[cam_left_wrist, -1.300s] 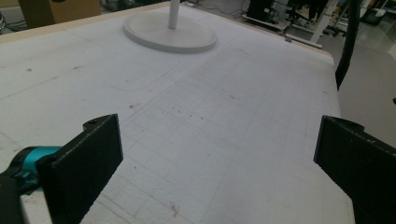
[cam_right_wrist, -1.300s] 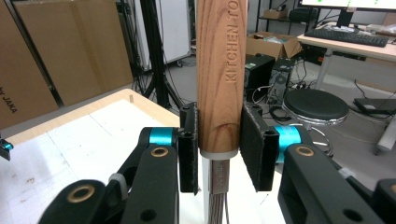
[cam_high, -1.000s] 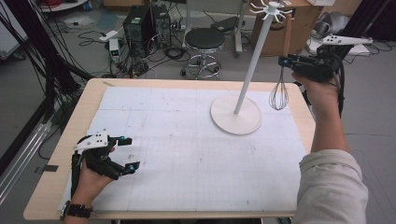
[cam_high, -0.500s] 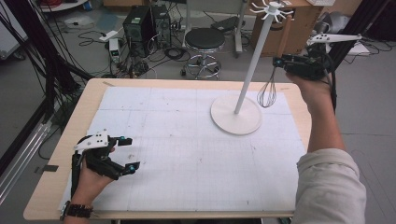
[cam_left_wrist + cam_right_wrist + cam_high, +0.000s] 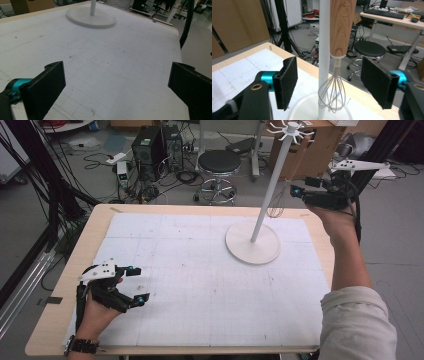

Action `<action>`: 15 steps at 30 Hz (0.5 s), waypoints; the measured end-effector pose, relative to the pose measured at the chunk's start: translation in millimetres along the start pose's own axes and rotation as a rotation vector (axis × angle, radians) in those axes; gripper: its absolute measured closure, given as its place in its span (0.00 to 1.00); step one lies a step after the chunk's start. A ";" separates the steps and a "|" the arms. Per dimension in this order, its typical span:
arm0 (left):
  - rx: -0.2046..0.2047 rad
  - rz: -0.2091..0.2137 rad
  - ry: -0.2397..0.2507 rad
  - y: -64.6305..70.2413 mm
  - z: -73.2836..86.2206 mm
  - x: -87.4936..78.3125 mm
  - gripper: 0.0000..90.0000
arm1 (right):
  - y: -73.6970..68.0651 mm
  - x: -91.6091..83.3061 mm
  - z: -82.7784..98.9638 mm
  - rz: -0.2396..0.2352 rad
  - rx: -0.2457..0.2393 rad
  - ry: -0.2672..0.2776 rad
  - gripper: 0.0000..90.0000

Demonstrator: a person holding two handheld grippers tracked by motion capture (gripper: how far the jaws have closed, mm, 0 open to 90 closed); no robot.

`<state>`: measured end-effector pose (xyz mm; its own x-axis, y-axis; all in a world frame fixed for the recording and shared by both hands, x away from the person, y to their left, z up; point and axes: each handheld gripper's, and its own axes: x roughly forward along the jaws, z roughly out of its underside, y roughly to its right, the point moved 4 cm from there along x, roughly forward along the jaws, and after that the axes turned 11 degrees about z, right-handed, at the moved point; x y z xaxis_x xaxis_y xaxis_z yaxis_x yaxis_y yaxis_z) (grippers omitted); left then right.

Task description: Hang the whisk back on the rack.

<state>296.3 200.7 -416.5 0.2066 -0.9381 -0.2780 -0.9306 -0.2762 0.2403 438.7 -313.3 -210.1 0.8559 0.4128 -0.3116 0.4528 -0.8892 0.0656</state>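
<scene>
High view — right gripper (image 5: 299,195) raised at upper right of frame, jaws spread, just beside the white stand's pole (image 5: 270,190); whisk (image 5: 276,206) hanging faintly by the pole, long axis vertical. Left gripper (image 5: 137,285) at lower left, spread, resting on the white mat (image 5: 210,285), well apart from the stand.

Left gripper view — jaws wide, empty; stand base (image 5: 91,17) far off at top.

Right gripper view — whisk (image 5: 337,65) centred between spread pads (image 5: 288,82), untouched, wooden handle up, wires down. Nearer hand: right.
</scene>
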 end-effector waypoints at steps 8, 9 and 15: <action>0.006 0.000 0.003 0.8 -1.1 -0.4 0.02 | -11.0 -12.8 -2.6 -0.060 -0.001 0.054 0.28; 0.006 0.001 0.003 0.9 -1.3 -0.5 0.02 | -12.8 -14.8 -1.9 -0.072 0.001 0.065 0.28; 0.009 0.004 0.008 1.9 -2.4 -0.8 0.02 | -18.3 -21.7 9.5 -0.098 0.005 0.069 0.21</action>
<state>295.1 200.4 -413.6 0.2051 -0.9408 -0.2698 -0.9340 -0.2706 0.2335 409.4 -307.8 -213.6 0.8231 0.5100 -0.2499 0.5338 -0.8449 0.0338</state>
